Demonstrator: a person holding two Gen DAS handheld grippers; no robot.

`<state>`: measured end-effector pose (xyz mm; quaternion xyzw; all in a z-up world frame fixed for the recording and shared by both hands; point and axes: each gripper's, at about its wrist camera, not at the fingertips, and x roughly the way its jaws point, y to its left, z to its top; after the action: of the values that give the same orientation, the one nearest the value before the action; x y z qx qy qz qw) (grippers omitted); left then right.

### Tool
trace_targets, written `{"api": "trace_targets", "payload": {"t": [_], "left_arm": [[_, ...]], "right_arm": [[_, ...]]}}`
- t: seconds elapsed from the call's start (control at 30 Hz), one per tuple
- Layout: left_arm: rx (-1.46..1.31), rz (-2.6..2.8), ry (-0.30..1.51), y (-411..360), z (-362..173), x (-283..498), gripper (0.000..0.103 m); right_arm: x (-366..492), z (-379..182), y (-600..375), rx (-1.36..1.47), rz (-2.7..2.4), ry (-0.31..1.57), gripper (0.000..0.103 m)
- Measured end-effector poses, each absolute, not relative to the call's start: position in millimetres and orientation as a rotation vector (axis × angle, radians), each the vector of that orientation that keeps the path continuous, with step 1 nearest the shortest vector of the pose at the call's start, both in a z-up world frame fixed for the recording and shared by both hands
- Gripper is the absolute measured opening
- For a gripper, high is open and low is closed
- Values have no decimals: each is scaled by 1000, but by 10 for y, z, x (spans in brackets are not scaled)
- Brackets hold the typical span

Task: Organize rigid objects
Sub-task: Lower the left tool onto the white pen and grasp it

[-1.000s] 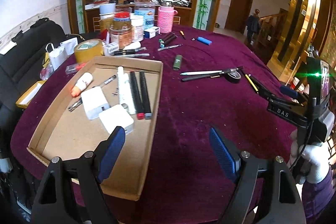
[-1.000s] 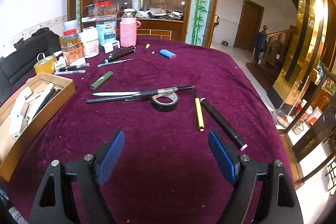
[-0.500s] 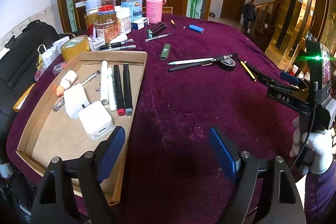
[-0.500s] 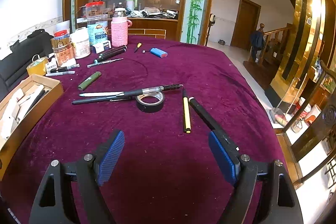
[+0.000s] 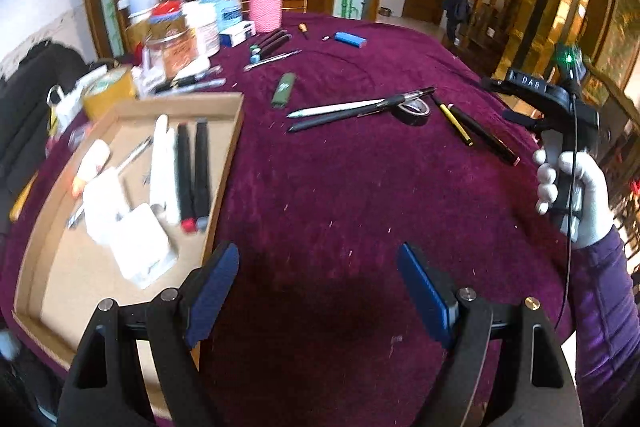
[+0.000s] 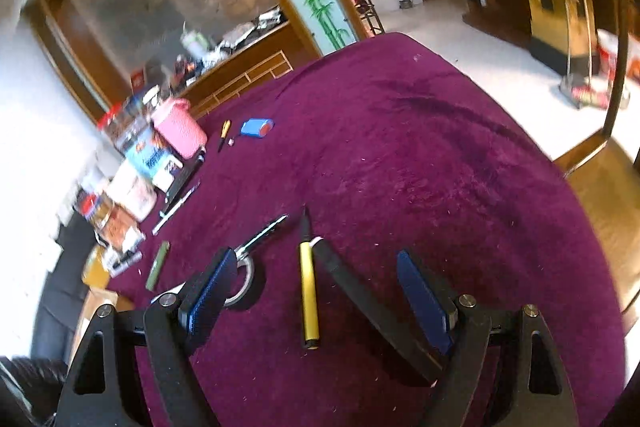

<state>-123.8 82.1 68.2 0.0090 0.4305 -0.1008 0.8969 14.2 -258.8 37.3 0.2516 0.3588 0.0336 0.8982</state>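
A cardboard tray (image 5: 228, 155) on the purple tablecloth holds white chargers, markers and a pen. Loose on the cloth lie a yellow pen (image 5: 456, 123) (image 6: 309, 297), a black marker (image 5: 486, 141) (image 6: 368, 303), a black tape roll (image 5: 416, 111) (image 6: 248, 285), long pens (image 5: 360, 107) and a green lighter (image 5: 283, 90) (image 6: 157, 265). My left gripper (image 5: 318, 291) is open and empty, low over the cloth beside the tray. My right gripper (image 6: 312, 299) is open, its fingers on either side of the yellow pen and black marker; its body shows in the left wrist view (image 5: 560, 107).
Jars, a pink cup (image 5: 264, 5) (image 6: 178, 129), boxes and a yellow tape roll (image 5: 108, 93) crowd the table's far left. A blue box (image 5: 350, 39) (image 6: 256, 128) and more markers (image 5: 268, 43) lie further back. The table's right edge drops to the floor.
My right gripper has moved forward and tilted, now straddling the yellow pen and black marker. My left gripper has shifted right, away from the tray.
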Motion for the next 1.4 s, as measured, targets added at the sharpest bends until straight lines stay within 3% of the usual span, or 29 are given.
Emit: {"api": "trace_targets", "payload": {"t": [0.43,0.6,0.63,0.67,0.7,0.73,0.77,1.0,1.03,1.07,1.1,1.13,1.4], "left_arm": [[234,-265,920,-16,257,409,81],[404,-275,940,-283,55,685,79],[403,-284,951,-290,65,675,60],[379,-313,974,-283,87,638,50],[398,-313,974,-292,114,561,21],[410,-345,1010,-301,92,491,0],[417,-352,1004,-301,92,411,0],[330,-471,1035,-58,264,-196,0],[333,-467,1008,-53,314,-237,7],[334,-460,981,-20,391,-213,17],[325,-441,967,17,447,-139,53],[307,-405,942,56,494,-52,75],[158,-266,995,257,237,871,76]], "right_arm": [[158,258,-2714,562,45,776,85],[161,264,-2744,554,26,767,86],[172,258,-2743,553,22,769,86],[181,249,-2749,553,18,774,86],[186,239,-2754,557,17,779,86],[190,233,-2748,560,18,784,86],[190,228,-2748,561,18,787,86],[179,188,-2776,574,-1,798,85],[172,173,-2793,586,-2,801,85],[169,164,-2804,594,-3,803,85],[167,151,-2817,604,-4,807,85],[165,140,-2829,614,-3,810,85],[185,155,-2809,572,-27,809,85]]}}
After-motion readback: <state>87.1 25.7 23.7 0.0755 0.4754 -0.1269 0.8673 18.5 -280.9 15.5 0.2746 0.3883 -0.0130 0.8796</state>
